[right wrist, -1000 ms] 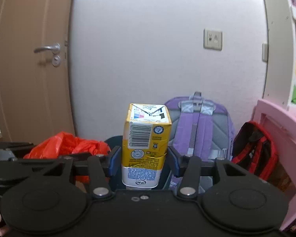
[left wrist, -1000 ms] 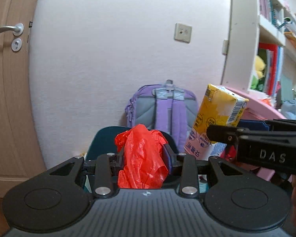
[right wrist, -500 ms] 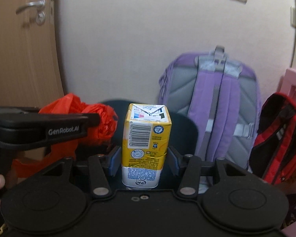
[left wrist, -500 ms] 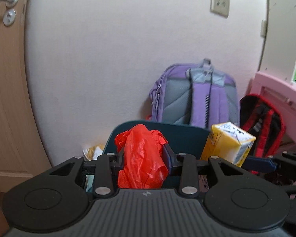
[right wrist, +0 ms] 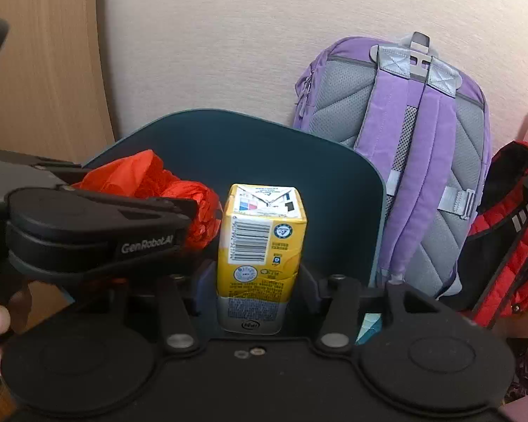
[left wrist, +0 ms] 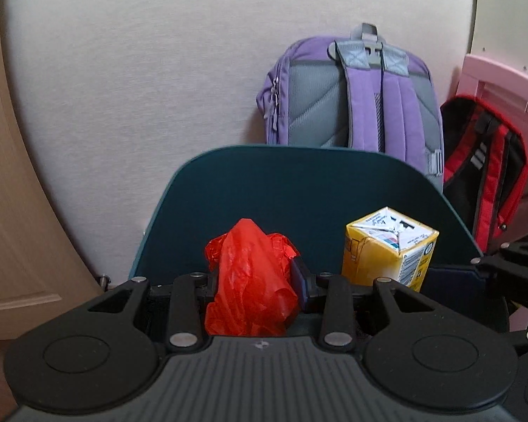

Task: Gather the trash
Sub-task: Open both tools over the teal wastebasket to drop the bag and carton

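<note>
Nearest in the left wrist view, the left gripper (left wrist: 253, 281) has its jaws closed partway on a crumpled red plastic bag (left wrist: 251, 281), which bulges above and below the pads. The bag's long axis runs roughly upright in that view, its loose peak pointing up toward the wall.

In the right wrist view, the right gripper (right wrist: 255, 281) clamps a small yellow cardboard drink carton (right wrist: 260, 246) at about half opening, the pads pressing its lower sides. The carton stands upright between them, long axis vertical, its folded top pointing up and its barcode face toward the camera.

Both pieces of trash hang just in front of the raised lid of a dark teal plastic bin (left wrist: 299, 183), the bag toward the lid's left edge and the carton toward its right edge, close beside each other but not touching.

Behind the bin, a purple and grey fabric backpack (left wrist: 352, 91) leans against the pale wall (left wrist: 140, 70), with a red and black bag (left wrist: 489, 172) to its right.

Compared with a second ago, both grippers have dropped and tipped downward: the door handle and wall socket have slid out of the top of the views, the bin lid now fills the middle, and the grips look unchanged.
</note>
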